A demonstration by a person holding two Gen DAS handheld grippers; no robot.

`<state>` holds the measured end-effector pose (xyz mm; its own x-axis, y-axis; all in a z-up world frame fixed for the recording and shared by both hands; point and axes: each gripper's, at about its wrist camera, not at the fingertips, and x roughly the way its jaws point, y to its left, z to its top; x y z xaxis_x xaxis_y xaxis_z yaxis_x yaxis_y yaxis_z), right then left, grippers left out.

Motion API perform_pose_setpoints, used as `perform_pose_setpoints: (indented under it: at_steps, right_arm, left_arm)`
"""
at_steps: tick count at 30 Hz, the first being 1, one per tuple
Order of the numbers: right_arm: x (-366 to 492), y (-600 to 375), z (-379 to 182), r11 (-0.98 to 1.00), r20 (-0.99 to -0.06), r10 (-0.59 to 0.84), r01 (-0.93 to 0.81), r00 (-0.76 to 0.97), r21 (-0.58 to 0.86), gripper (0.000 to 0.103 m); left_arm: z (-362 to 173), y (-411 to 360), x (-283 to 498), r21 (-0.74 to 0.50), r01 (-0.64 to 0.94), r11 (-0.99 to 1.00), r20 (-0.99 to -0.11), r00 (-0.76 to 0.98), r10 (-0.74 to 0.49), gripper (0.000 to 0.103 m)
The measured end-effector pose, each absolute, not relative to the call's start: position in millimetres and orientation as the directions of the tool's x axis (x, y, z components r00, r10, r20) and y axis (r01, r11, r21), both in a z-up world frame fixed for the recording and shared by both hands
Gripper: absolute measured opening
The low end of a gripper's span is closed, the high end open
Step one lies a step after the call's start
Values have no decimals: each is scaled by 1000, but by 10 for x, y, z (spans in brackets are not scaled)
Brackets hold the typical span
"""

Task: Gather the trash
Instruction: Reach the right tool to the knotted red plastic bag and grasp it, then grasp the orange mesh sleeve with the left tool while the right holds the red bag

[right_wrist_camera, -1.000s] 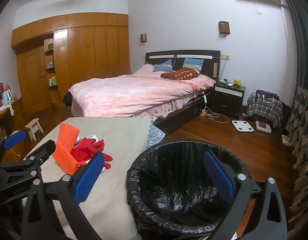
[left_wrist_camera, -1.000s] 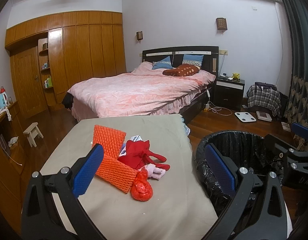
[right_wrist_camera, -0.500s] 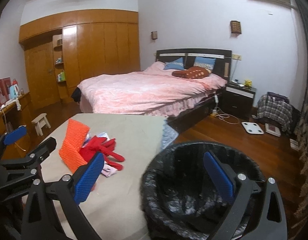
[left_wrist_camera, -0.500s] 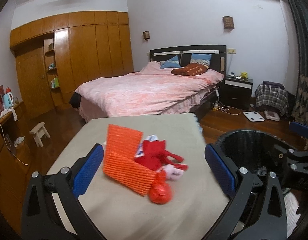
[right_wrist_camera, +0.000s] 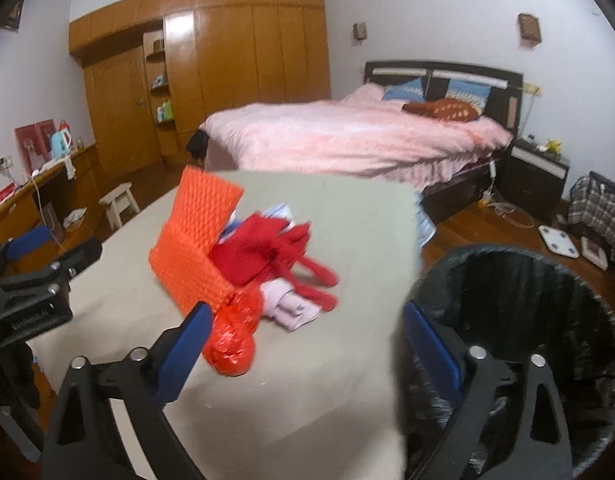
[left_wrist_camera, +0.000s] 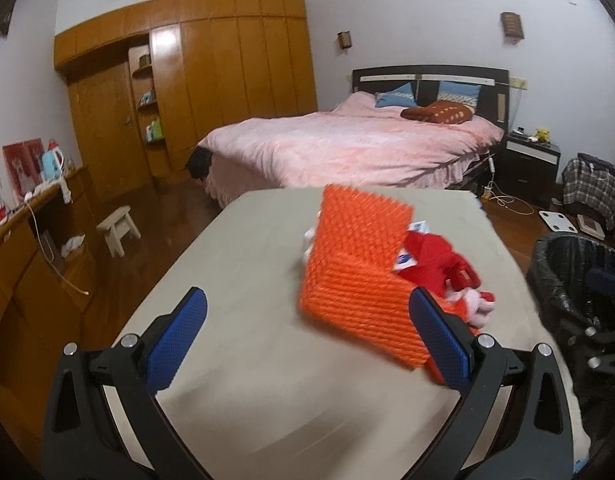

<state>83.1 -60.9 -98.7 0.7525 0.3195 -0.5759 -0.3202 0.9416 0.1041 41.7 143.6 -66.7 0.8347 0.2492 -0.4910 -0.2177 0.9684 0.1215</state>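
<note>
Pink-covered bed [left_wrist_camera: 347, 148] w/ dark headboard fills the back of the room, wooden wardrobe wall [left_wrist_camera: 187, 80] to its left. Nearer, a beige cloth-covered table [left_wrist_camera: 307, 360] carries the trash pile. Round bin w/ black plastic liner [right_wrist_camera: 547, 320] stands just beside the table's right edge. On the table: folded orange foam mesh sheet [left_wrist_camera: 359, 272], red crumpled plastic bag w/ handles [right_wrist_camera: 267, 252] against it, small knotted red bag [right_wrist_camera: 229, 344] & pale pink wrapper [right_wrist_camera: 291, 308] at the near side. Left gripper [left_wrist_camera: 307, 344] spread wide, nothing pinched, hovering short of the mesh. Right gripper [right_wrist_camera: 303, 356] jaws closing but wide apart; no pad touches anything.
</note>
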Motion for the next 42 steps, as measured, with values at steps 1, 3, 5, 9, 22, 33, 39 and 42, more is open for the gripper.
perform_pose_setpoints:
  at_steps: [1, 3, 5, 9, 22, 33, 39, 42]
  right_arm:
    - [854, -575, -1031, 939, -585, 325, -324, 743, 110, 88]
    - [910, -477, -1129, 935, -603, 332, -336, 725, 111, 86]
    - [954, -395, -1213, 932, -620, 333, -348, 710, 103, 84]
    - [1044, -223, -1388, 922, -655, 343, -376, 673, 97, 82]
    - [1049, -64, -1581, 833, -711, 485, -516, 510, 199, 34]
    - [1108, -547, -1344, 901, -673, 403, -400, 620, 171, 34]
    - [1163, -594, -1351, 905, -673, 396, -390, 625, 170, 34]
    - [1194, -579, -1350, 903, -674, 399, -393, 621, 172, 34]
  left_arm:
    - [-698, 1456, 439, 122, -222, 967, -496, 831, 253, 98]
    - [-760, 1500, 481, 127, -224, 966, -505, 824, 257, 98]
    - [-823, 1521, 530, 133, -223, 966, -509, 820, 260, 98]
    - [-927, 1577, 567, 125, -221, 967, -518, 817, 254, 98]
    - [-1080, 1587, 697, 105, -212, 972, -560, 795, 234, 98]
    - [-1160, 1221, 907, 97, -121, 988, -582, 798, 155, 98]
    - [-1277, 1076, 1057, 104, -108, 989, -605, 783, 149, 98]
    - [-1382, 1075, 1186, 106, -123, 987, -638, 752, 163, 98]
